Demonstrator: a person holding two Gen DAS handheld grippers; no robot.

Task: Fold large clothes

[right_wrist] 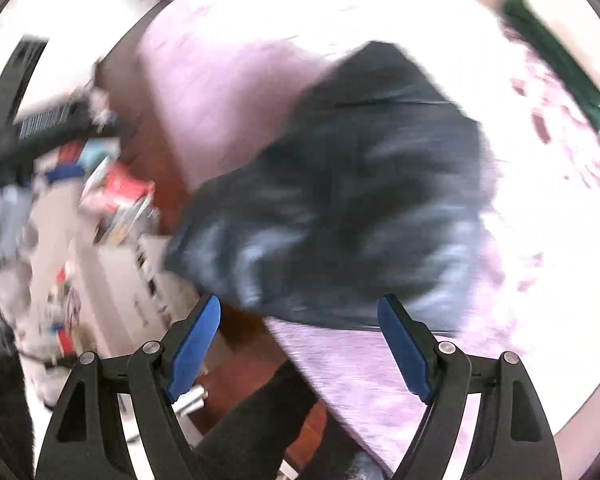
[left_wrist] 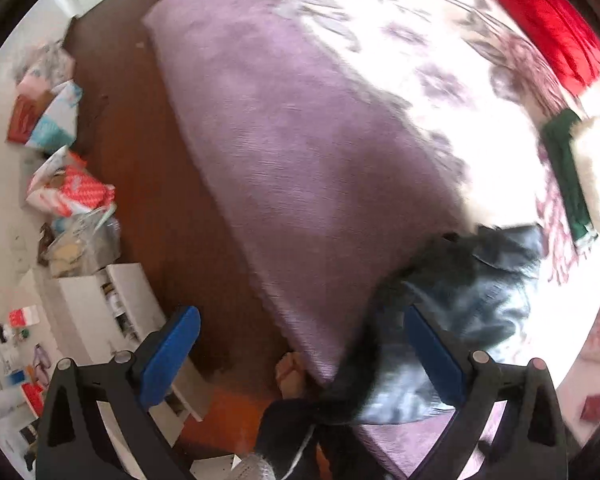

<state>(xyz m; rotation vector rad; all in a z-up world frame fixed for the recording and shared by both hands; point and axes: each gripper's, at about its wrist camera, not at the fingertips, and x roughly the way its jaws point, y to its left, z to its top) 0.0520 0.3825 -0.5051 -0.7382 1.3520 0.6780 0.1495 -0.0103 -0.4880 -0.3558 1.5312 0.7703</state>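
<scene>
Garment: dark grey-black clothing (right_wrist: pixel 340 208), crumpled in a heap at the near corner of the bed (left_wrist: pixel 284 168), part of it draped over the edge toward the floor (left_wrist: pixel 148 184).
Left tongs (left_wrist: pixel 300 354): released, blue pads spread wide, nothing between them; aimed mostly at the purple bedspread and the floor.
Right tongs (right_wrist: pixel 300 346): released as well, pads apart and bare.
Direction from left tongs: garment ahead and to the right, its hanging tail crossing just in front of the right pad (left_wrist: pixel 434 354); touching or merely in front of it, cannot tell.
Direction from right tongs: garment straight ahead and just beyond the tips, spreading up and to the right.
Long axis: probably from low-left to high-right in the right wrist view, though motion blur smears the outline, so only a guess.
Nearer tongs: right ones face the bulk squarely; left ones sit beside the dangling end.
Judged next need: a pinch on an edge or corner, then spreading flat on the bed before any fold.
Containers: bags and packets (left_wrist: pixel 66 188) far left of the left tongs along the wall; white shelf unit (left_wrist: pixel 112 312) nearer, holding small items, contents unclear.
Other cloth: red fabric (left_wrist: pixel 552 24) and green-and-white folded piece (left_wrist: pixel 568 176) far ahead right.
</scene>
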